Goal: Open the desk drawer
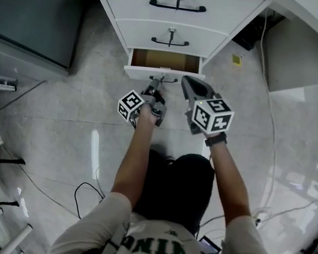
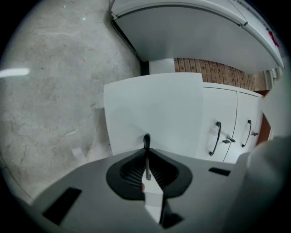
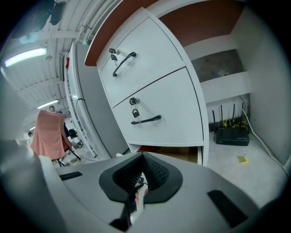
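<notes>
The left gripper (image 1: 155, 91) has its jaws clamped on the handle (image 2: 146, 140) of the partly open drawer (image 1: 138, 72). The right gripper (image 1: 191, 88) hovers just beside the drawer's front, jaws closed and empty.

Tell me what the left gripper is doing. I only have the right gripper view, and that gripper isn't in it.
Observer: The left gripper is shut on the thin dark handle of the bottom drawer.
Operator: How far out is that drawer?
Observer: Only partly. The head view looks down into a strip of its wooden inside behind the white front.
Operator: And where does my right gripper sit relative to that handle?
Observer: In the head view the right gripper hangs just to the right of the handle, near the right end of the drawer front. It does not appear to touch the handle.
</notes>
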`<state>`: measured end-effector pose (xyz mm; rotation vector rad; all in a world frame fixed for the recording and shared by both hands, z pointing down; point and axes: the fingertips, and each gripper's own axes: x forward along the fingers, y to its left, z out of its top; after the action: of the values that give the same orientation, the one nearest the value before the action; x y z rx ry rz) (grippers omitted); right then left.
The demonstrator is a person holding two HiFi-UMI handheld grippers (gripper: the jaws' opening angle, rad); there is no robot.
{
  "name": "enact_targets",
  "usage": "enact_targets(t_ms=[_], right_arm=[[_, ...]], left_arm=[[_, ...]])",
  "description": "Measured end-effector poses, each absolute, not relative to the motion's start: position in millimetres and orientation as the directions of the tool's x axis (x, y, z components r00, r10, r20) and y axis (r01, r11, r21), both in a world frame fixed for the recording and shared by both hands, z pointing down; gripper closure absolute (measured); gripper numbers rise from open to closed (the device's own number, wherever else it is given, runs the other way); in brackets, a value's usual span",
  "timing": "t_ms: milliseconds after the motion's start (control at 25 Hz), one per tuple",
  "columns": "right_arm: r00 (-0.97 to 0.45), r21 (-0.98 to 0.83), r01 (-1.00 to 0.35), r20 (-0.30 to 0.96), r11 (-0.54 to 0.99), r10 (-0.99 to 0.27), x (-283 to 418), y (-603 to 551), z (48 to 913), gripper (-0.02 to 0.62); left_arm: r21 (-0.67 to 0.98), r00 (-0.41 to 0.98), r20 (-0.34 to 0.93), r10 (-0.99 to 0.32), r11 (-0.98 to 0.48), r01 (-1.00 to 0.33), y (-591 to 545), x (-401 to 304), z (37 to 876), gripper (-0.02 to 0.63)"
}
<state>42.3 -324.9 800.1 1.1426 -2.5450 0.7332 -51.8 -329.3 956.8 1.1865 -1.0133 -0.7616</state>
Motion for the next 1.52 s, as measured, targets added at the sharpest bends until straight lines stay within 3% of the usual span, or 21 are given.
enact_targets(t_ms=[1520], right_arm=[[-0.647, -0.34, -0.762, 0.427, 0.551, -0.632, 47, -299, 804, 0.594]], left_arm=[[0.97, 0.383, 0.23, -0.895, 0.241, -0.019, -271, -46, 960, 0.583]])
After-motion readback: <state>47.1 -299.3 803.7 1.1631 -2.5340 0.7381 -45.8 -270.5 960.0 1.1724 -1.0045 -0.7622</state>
